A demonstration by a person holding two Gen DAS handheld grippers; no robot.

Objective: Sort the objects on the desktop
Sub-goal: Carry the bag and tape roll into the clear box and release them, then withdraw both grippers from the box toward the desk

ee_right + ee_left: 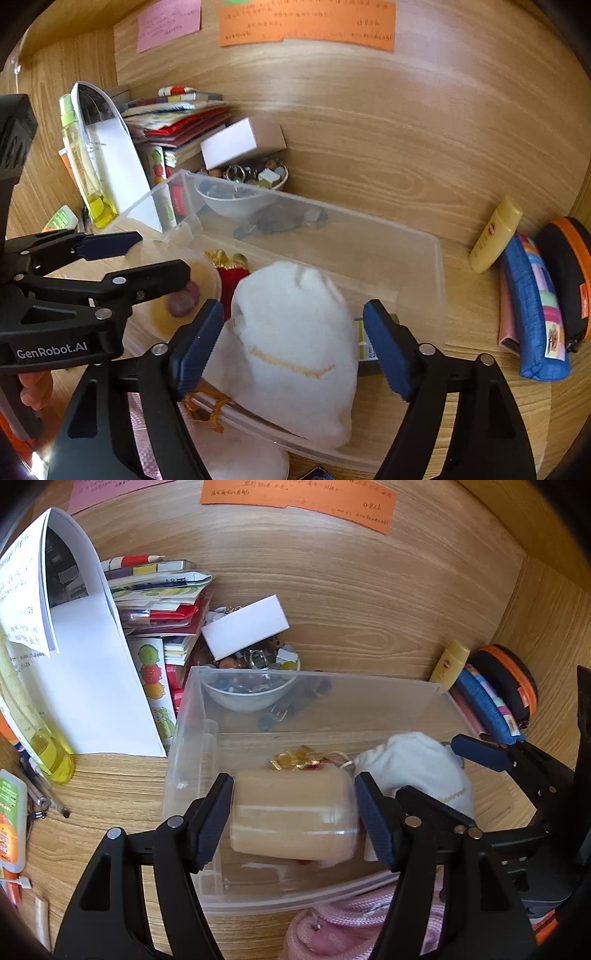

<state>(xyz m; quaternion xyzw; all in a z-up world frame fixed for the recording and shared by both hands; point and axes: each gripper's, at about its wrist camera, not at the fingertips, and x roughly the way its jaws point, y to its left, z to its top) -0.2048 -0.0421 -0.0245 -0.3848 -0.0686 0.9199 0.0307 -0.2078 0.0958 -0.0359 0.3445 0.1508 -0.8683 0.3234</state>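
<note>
Nearest the left wrist camera, the left claw (293,818) reaches into the clear plastic bin (192,716), its dark blue pads either side of a translucent tan container (291,812) lying on its side. The left pad sits against the container's end and the right pad is at the other end; whether they actually press on it I cannot tell.

The right claw (293,345) stands wide open over the same bin, with a white drawstring pouch (295,343) between its pads. Neither pad touches the pouch, which rests on the bin's floor and droops over its near wall. No earlier picture shows how it got there.

Inside the bin, the pouch lies just right of the container, and a gold and red trinket (295,758) lies just behind the container.

Behind the bin's far wall sits a white bowl (243,698) heaped with small bits, with a white box (245,627) tilted on top. To the bin's left on the desk (369,602) stand white papers (92,672), a stack of booklets (162,602) and a yellow bottle (51,753). To the bin's right lie a yellow tube (495,236), a blue pencil case (535,314) and a black case with orange trim (569,273). Orange notes (306,24) and a pink note (170,22) are stuck on the wooden back panel.
</note>
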